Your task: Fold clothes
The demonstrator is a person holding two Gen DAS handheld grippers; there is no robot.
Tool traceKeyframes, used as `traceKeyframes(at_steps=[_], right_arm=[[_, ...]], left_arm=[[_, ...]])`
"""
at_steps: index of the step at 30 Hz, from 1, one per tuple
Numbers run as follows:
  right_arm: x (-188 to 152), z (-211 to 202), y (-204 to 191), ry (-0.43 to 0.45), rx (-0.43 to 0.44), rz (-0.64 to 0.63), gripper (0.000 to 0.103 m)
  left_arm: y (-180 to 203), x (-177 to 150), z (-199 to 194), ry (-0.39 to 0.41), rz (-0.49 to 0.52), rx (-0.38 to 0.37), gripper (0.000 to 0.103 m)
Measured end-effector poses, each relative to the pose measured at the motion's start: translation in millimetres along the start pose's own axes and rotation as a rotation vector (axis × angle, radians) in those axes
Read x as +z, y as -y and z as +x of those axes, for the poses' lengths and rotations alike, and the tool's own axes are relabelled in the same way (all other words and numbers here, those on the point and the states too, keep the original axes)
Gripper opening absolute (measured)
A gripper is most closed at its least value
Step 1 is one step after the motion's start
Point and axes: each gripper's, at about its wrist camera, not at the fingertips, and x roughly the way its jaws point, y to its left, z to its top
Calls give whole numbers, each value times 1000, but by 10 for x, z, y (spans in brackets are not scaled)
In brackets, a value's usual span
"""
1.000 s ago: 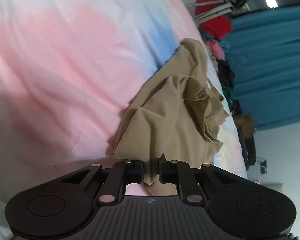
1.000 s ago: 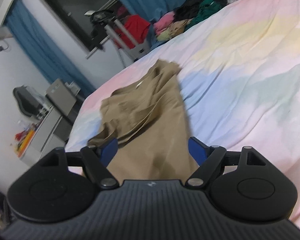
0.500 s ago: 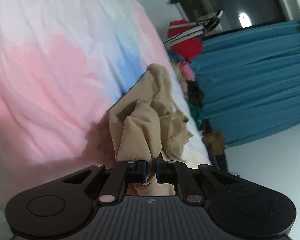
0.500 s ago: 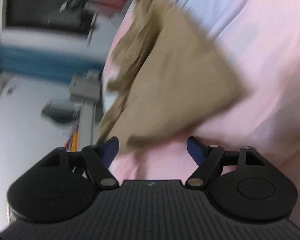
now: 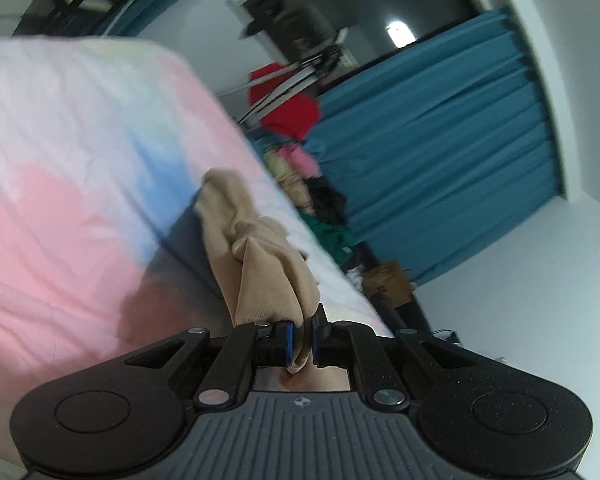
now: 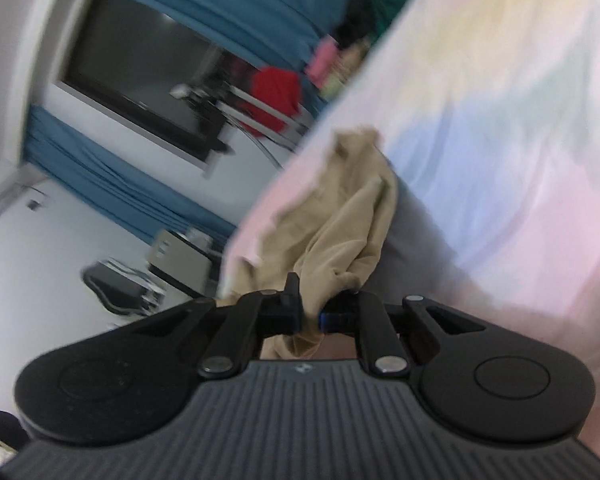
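Observation:
A tan garment [image 5: 260, 256] hangs bunched above a pastel tie-dye bedsheet [image 5: 60, 184]. My left gripper [image 5: 302, 338] is shut on one edge of it, with the cloth pinched between the blue pads. In the right wrist view the same tan garment [image 6: 348, 216] trails away from my right gripper [image 6: 310, 318], which is shut on another edge. The far end of the garment still touches the bedsheet [image 6: 500, 128]. Both views are blurred by motion.
A pile of clothes [image 5: 312, 196] lies past the far edge of the bed. A red garment on a rack [image 5: 288, 108], teal curtains [image 5: 440, 148] and a dark window [image 6: 140, 72] are behind. A printer and desk [image 6: 172, 252] stand beside the bed.
My right gripper went from open to shut on the garment's edge. Both grippers have risen and tilted, lifting the garment off the bed so it hangs bunched.

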Motion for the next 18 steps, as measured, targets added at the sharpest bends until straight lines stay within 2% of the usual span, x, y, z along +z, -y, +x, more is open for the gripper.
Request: traceKeyframes(at_steps=[3,9,12,14,18], right_arm=[[103,-243,-172,34,42,-20,12],[-4,-863,-293,16,63,-3,12],[-264,-1241,-194,5,64,52,12],[-395,-1374,-95,1,52,83,12],[-374,-1282,-67,12,30,75,12]], left_arm=[[180,-83,-274,28,36,-45,8],[485,-461,-974,37,-42,-64,8],[550,-754,-1333,43,-55,-16,8],[542,-825,-1383,32,-70,11,8],[557,-865,-1381,25,-65,41,8]])
